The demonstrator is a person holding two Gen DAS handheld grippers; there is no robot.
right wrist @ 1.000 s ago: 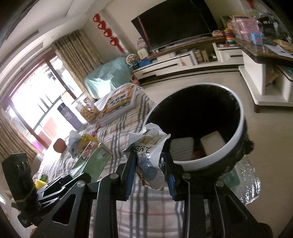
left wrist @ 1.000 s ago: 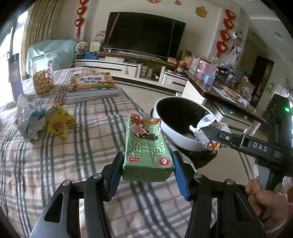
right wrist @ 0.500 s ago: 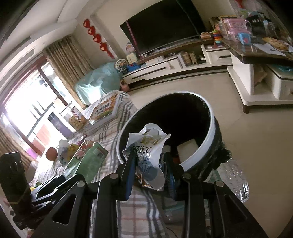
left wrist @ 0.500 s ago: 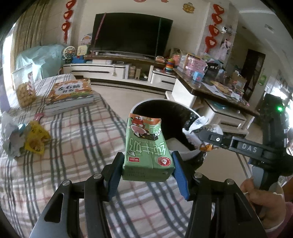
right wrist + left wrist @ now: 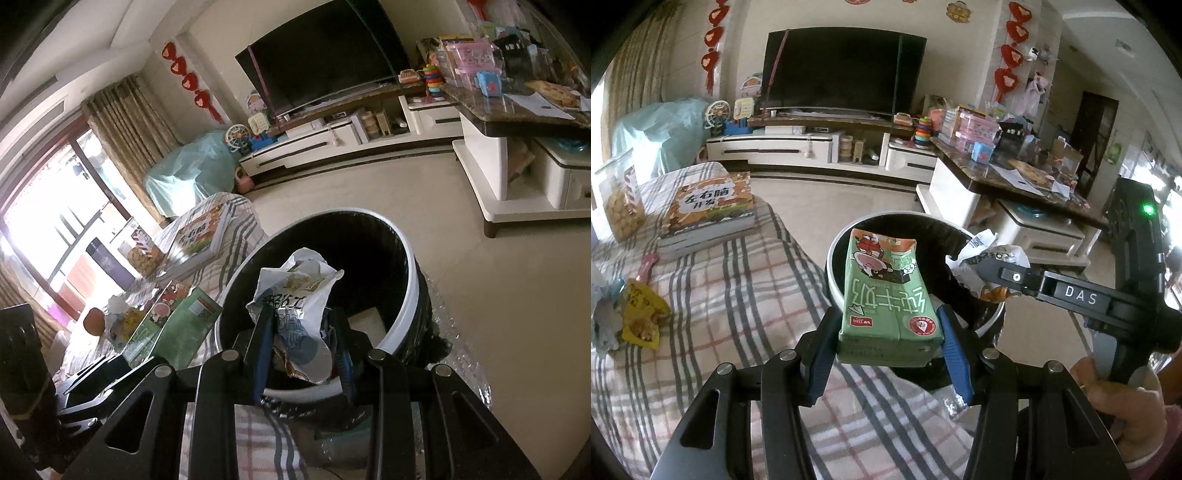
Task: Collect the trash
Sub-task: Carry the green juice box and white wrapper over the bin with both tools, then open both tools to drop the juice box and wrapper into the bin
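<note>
The step in hand, as I judge it, is the carrying of two pieces of trash to the bin, and both are almost at the drop point. The left gripper (image 5: 888, 341) is clenched on a green milk carton (image 5: 886, 295), which stands upright between the blue pads with its printed face toward the camera. The right gripper (image 5: 303, 350) is clamped on a crumpled white snack wrapper (image 5: 299, 306), which sticks up above the fingertips. The round bin (image 5: 837, 243), with a black liner and a pale rim, stands on the floor just beside the edge of the bed with the plaid cover (image 5: 738, 295). In the left wrist view the carton is over the near rim of the bin. In the right wrist view the wrapper hangs over the bin's (image 5: 400, 325) opening, near its close rim. The next move calls, I think, for bringing each item fully over the opening and then letting the jaws part, so nothing falls on the rim or the floor. More trash, a yellow wrapper (image 5: 641, 314), lies near the left edge of the bed, well apart from both grippers.
</note>
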